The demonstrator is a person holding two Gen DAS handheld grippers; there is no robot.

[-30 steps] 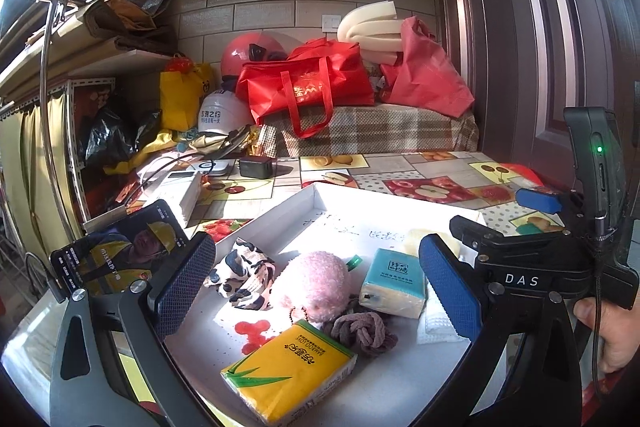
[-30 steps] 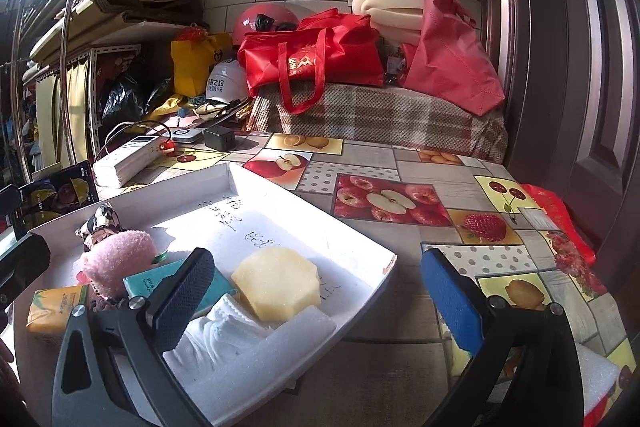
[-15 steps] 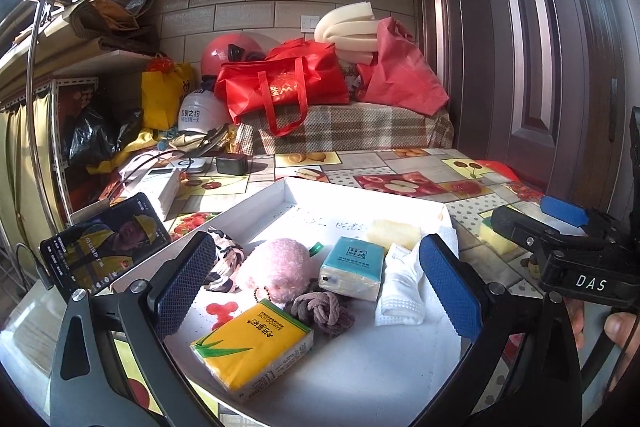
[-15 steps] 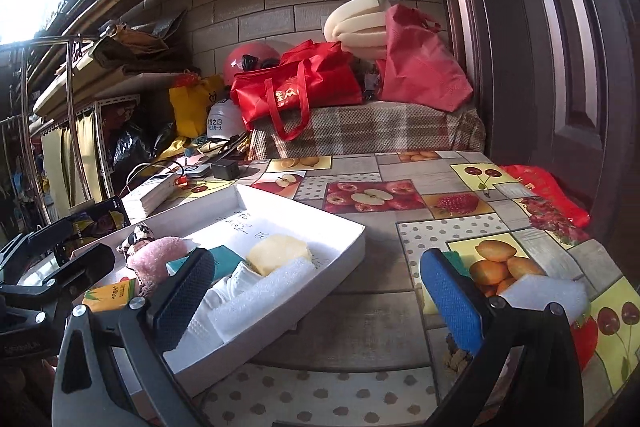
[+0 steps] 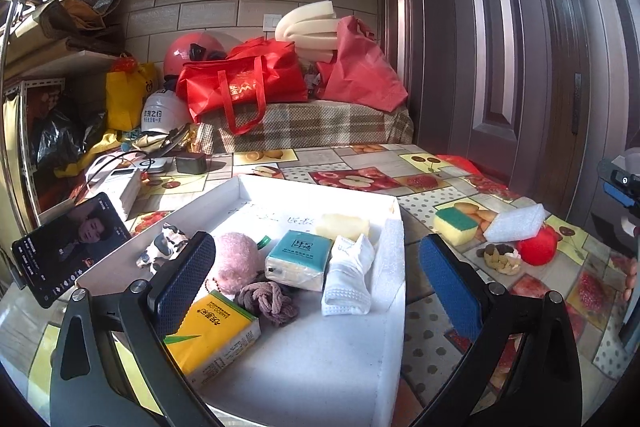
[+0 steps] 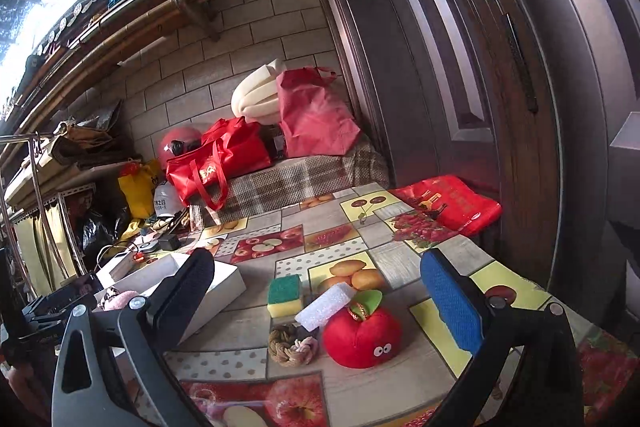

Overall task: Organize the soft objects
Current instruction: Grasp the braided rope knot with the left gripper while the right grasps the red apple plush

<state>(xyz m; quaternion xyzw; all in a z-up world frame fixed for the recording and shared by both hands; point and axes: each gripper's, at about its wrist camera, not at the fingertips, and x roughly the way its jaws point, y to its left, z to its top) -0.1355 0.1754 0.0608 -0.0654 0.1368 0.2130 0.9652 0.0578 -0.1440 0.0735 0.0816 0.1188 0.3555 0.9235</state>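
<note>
home storeroom | brick wall [image 5: 224, 3] | helmets [image 5: 192, 51] | fruit-print tablecloth [image 6: 340, 259]

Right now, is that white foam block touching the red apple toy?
Touching. The right wrist view shows the white foam block leaning on the red apple toy, its end resting by the green leaf with no gap.

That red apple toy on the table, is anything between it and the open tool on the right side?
Nothing visible blocks it. The apple toy sits just ahead of the right tool, whose jaws are wide open. A white foam block leans on its top left side, though.
</note>
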